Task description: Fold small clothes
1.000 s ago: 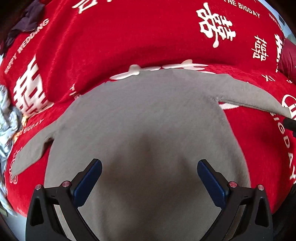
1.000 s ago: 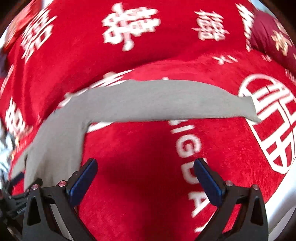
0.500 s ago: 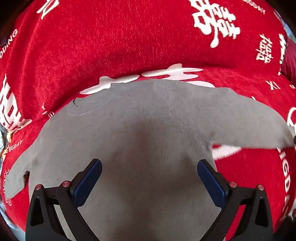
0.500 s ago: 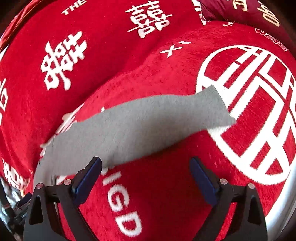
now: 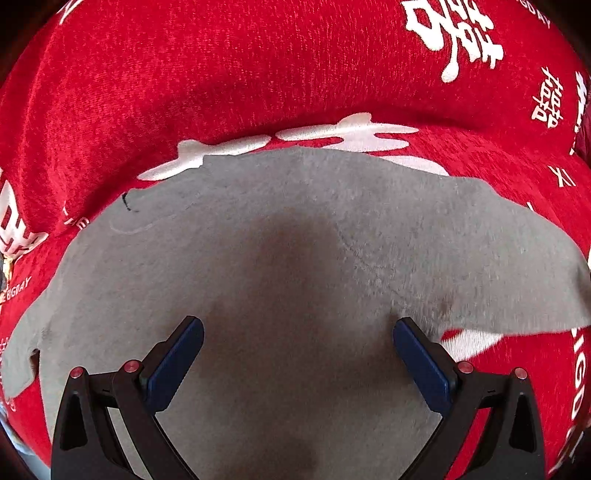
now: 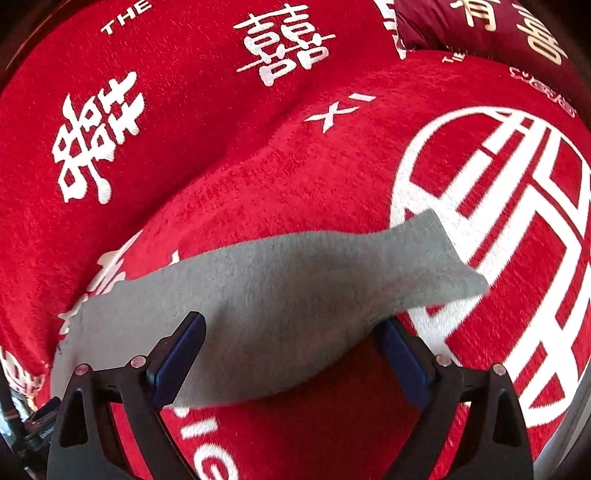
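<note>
On the red printed cover (image 5: 258, 92) our grey top (image 5: 295, 258) lies flat, both the left gripper (image 5: 297, 328) and right gripper (image 6: 291, 328) open-jawed above it; we judge the sleeve (image 6: 332, 266) needs pinching next, to fold inward.

Plain grey garment (image 5: 295, 258), red blanket (image 5: 221, 74) with white characters, dark red cushion (image 6: 480, 33) with gold lettering

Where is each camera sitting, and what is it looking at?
Left wrist: sits on the left gripper, looking down at the grey top lying on the red cover; its open jaws show.
Right wrist: sits on the right gripper, looking down at the top's sleeve; its open jaws show.
Shared: the grey top and the red cover.
</note>
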Demonstrator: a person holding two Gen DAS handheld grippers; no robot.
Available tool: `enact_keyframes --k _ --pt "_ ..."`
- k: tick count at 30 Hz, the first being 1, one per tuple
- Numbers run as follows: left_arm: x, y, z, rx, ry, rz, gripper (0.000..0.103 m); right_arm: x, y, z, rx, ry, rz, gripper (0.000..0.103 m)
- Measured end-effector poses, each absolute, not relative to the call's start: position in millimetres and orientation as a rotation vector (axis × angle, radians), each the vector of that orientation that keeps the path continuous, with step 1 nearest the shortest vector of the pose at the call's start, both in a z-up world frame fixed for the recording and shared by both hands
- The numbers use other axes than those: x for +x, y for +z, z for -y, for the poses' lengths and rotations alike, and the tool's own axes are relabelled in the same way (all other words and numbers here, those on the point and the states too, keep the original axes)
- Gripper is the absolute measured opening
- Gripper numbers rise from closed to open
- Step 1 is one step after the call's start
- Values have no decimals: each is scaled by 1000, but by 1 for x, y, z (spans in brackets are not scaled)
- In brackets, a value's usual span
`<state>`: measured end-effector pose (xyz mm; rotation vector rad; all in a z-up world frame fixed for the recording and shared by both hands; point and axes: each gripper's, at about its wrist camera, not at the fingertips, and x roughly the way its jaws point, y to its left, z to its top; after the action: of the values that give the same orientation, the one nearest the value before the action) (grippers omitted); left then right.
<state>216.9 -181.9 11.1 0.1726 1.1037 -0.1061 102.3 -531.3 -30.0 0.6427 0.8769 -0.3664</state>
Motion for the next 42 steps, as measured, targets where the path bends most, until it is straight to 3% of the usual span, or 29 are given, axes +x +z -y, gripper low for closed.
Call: enact_keyframes --k 2,4,5,6,7,14,20,26,33,40,42 --pt "225 9 184 167 -112 -1115 103 111 -30 532 616 -370 -883 89" --pt "232 8 183 144 -116 -1127 103 119 -29 531 569 -379 -896 59" --pt "236 7 181 126 -119 -1141 103 123 -26 530 543 -380 -902 50" --pt "240 5 180 111 -124 -1154 103 125 -23 530 537 -374 -900 28" --pt "242 3 178 92 -129 -1167 103 125 -20 530 550 -358 -893 15" --pt "238 14 157 60 -131 -1161 103 128 62 461 356 -208 -700 14" --pt "222 34 73 -87 -59 -1121 103 147 127 356 175 -47 -593 14" --pt "199 49 -38 -206 39 -1057 103 174 142 237 89 91 -584 14" --pt "164 34 -151 -371 158 -1058 103 212 87 78 -71 243 -706 14" --pt "149 2 -192 -471 192 -1092 103 224 -1 -7 -254 267 -890 14" --pt "150 0 -192 -481 189 -1093 103 219 -8 -10 -259 275 -900 20"
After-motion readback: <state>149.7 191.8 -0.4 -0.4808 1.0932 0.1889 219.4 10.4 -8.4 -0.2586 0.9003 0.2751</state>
